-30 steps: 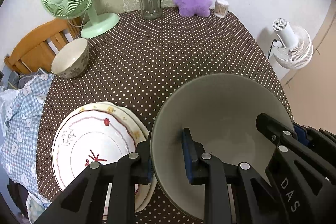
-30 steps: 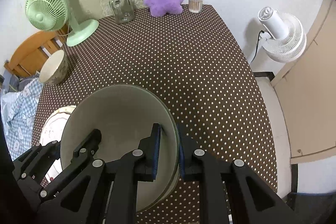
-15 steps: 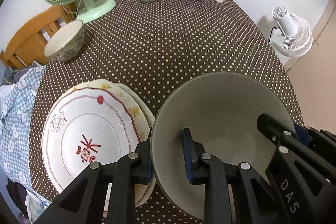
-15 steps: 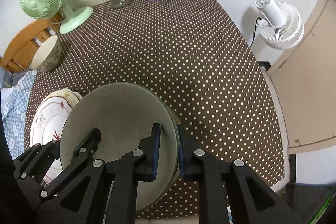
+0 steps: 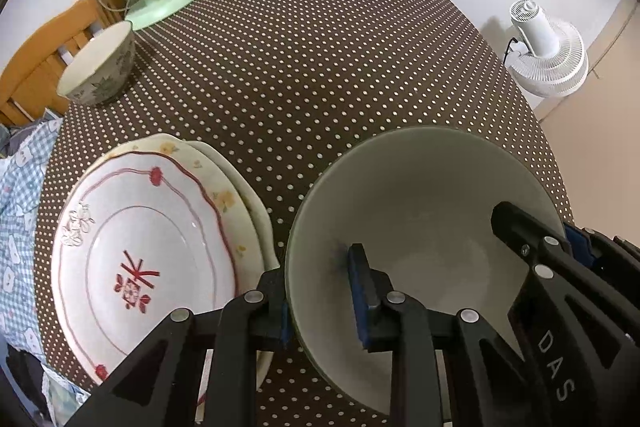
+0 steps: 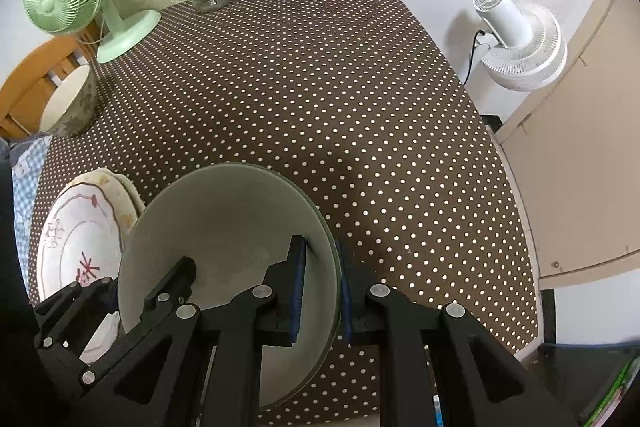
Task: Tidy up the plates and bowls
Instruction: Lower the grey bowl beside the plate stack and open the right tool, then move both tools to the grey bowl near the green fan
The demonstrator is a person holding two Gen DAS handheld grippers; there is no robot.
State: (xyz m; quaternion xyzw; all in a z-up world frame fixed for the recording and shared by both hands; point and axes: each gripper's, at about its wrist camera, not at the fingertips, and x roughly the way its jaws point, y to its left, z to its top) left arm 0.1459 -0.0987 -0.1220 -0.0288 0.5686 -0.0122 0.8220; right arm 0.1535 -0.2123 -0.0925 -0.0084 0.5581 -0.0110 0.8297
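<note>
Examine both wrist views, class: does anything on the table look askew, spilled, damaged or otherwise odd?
No spill or damage shows. The stack of plates is slightly askew, its lower plates peeking out on the right, and it overhangs the table edge. The green bowl is held by both grippers, left and right.

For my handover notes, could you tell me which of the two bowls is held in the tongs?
The large plain green bowl, clamped at opposite rims; the small floral bowl sits alone by the mint fan.
</note>
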